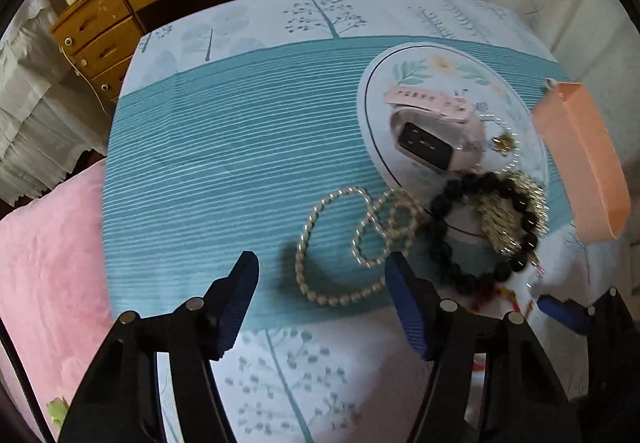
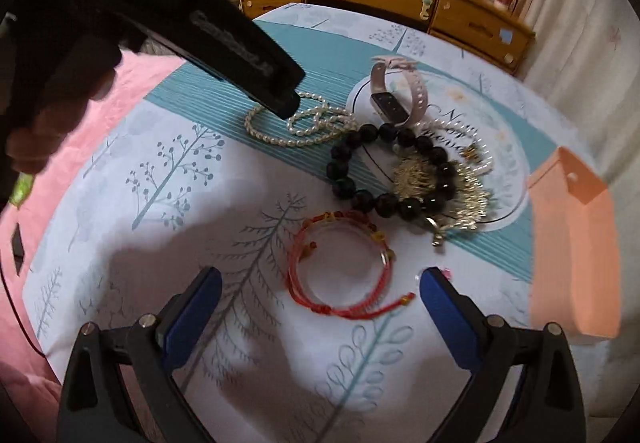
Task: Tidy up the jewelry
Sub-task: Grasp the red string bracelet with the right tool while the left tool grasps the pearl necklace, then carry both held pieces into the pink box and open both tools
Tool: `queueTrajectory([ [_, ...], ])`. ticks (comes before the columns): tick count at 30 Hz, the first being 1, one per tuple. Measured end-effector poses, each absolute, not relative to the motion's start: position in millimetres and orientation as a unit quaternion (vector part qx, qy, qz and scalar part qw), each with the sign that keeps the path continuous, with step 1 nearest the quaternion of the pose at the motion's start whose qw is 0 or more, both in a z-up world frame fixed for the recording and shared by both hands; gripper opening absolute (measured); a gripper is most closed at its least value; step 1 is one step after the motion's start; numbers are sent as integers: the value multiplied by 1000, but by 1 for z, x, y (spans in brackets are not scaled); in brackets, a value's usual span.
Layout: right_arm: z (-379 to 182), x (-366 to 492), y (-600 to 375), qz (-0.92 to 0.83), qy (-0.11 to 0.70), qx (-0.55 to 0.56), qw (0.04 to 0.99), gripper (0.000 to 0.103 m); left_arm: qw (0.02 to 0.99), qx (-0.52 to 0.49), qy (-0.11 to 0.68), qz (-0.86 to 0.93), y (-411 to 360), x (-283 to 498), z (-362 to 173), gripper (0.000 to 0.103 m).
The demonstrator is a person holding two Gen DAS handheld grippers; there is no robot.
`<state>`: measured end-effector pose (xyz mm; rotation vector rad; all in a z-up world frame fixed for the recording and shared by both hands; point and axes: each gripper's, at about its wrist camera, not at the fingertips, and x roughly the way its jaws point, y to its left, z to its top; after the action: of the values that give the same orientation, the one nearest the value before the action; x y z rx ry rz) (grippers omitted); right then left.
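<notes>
Left tongs (image 1: 322, 273) are hanging released, pointing steeply down over the pearl necklace (image 1: 340, 243) on the surface (image 1: 200, 143); tangled loops risk dragging the black bead bracelet (image 1: 480, 227) at 3 o'clock. Right tongs (image 2: 320, 289) are gaping, tilted down, straddling the red cord bracelet (image 2: 340, 267).

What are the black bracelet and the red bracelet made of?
The black bracelet looks like round polished beads, maybe stone or glass, since they shine. The red bracelet looks like woven cord with small gold-coloured bits, matte and thin.
</notes>
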<state>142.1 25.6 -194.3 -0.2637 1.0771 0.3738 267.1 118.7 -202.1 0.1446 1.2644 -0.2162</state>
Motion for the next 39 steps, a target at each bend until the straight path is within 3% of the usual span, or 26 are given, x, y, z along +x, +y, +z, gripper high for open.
queueTrajectory([
  [5,-204,150,20,177,526,-98,826,84,795,80,594,-93,116,277,-218,64],
  [9,-206,148,21,183,519,-106,828,83,796,68,592,-110,116,278,-218,58],
  [12,-207,148,28,179,517,-130,827,81,801,61,586,-105,114,281,-214,34],
  [14,-208,148,27,171,517,-124,830,74,805,58,582,-105,112,281,-213,9],
  [15,-206,148,27,169,515,-124,831,68,806,52,580,-103,111,280,-213,8],
  [16,-205,149,27,170,517,-124,830,59,808,50,578,-98,110,279,-213,7],
  [21,-203,152,31,164,537,-126,818,59,808,10,583,-86,113,273,-212,7],
  [23,-202,151,29,168,542,-115,815,59,808,-5,583,-87,117,269,-209,0],
  [33,-193,136,17,163,560,-60,810,59,802,14,592,-76,132,231,-200,0],
  [36,-185,129,16,161,549,-45,819,59,802,14,591,-86,134,233,-201,4],
  [39,-182,128,13,154,544,-40,824,59,800,23,592,-96,133,239,-204,14],
])
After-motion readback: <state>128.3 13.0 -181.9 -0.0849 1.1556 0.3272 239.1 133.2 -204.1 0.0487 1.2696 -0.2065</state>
